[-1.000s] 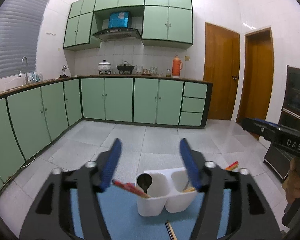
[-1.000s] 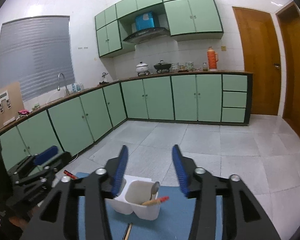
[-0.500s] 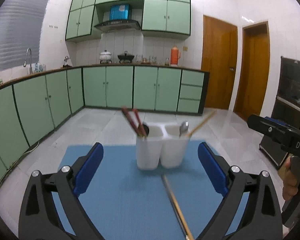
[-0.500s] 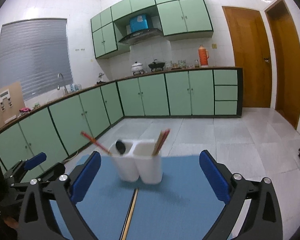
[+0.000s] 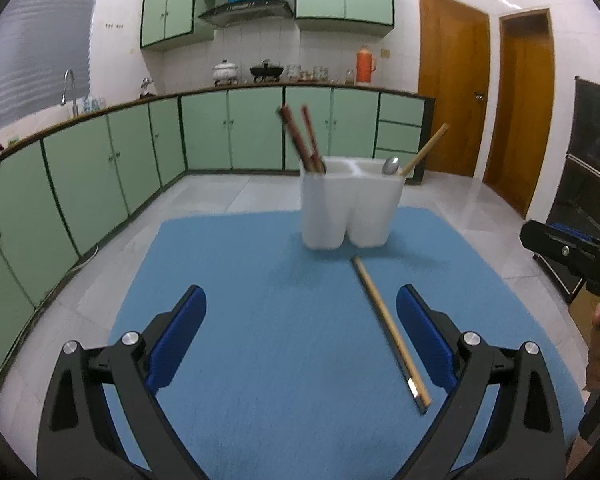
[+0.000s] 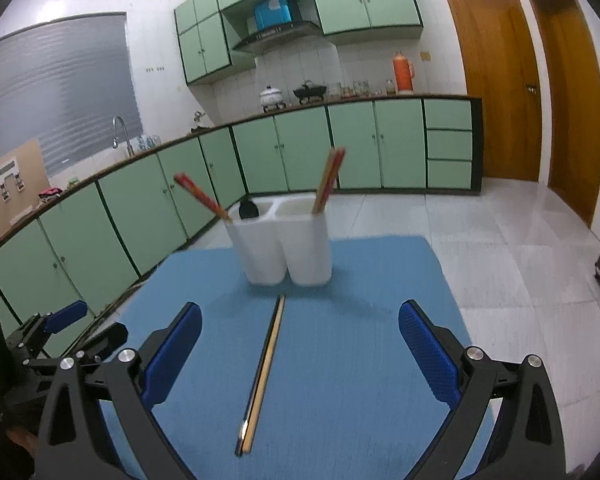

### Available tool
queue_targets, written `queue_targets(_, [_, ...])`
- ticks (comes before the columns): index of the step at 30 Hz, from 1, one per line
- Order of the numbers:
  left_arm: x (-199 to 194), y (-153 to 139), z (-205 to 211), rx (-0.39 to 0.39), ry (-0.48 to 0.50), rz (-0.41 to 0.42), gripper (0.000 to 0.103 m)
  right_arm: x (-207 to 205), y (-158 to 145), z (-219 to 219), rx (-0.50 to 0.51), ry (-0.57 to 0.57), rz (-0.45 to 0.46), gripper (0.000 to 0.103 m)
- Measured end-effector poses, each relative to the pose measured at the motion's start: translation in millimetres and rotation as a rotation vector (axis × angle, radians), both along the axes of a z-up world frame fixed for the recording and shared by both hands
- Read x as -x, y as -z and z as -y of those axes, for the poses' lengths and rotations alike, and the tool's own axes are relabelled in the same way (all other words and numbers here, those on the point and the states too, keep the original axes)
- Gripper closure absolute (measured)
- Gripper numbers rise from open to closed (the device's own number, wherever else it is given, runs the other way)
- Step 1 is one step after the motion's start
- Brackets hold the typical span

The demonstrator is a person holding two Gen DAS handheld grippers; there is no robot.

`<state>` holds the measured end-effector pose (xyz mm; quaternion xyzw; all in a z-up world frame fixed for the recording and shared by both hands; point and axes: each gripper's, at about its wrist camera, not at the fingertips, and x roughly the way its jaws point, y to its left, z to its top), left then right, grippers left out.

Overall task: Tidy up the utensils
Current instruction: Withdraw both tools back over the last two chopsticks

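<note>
Two compartments in the white utensil holder (image 5: 350, 208), which sits at the far end of the blue mat (image 5: 260, 320), upper centre of both views. A pair of light wooden chopsticks (image 5: 388, 332) lies flat on the mat just in front of it, running toward the lower part of the frame; in the right wrist view the pair (image 6: 263, 376) sits between the right gripper's fingers but nothing touches it.

Compared to a second ago: both tongs were about half closed and high above the holder, looking down at it near the bottom edge. Now the left gripper (image 5: 301, 338) and right gripper (image 6: 300, 352) are spread about as wide as they go, holding nothing, and they've dropped low, so the holder sits higher in frame and more mat shows.

In the left view, dark red chopsticks (image 5: 302, 140) stick out of the left compartment, with a metal spoon (image 5: 391, 166) and a pale stick (image 5: 424, 148) in the right one. Motion blur makes those hard to read, and what's inside the compartments is hidden by the walls. A dark round thing in the holder in the right view, can't tell what. The near mat edge is cut off by the gripper bodies.
</note>
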<state>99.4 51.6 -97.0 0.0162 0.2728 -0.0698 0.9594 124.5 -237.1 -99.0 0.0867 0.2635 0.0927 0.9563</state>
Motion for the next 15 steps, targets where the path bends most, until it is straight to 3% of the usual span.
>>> queue_targets(8, [11, 29, -8, -0.037, -0.015, -0.077, 0.010, 18, 44, -23, 0.031, -0.040, -0.094, 0.007])
queue_targets(13, [14, 44, -17, -0.038, -0.043, -0.125, 0.010, 25, 71, -42, 0.082, -0.083, -0.155, 0.018])
queue_targets(15, [14, 50, -20, -0.041, -0.050, -0.143, 0.010, 27, 82, -50, 0.106, -0.114, -0.181, 0.029])
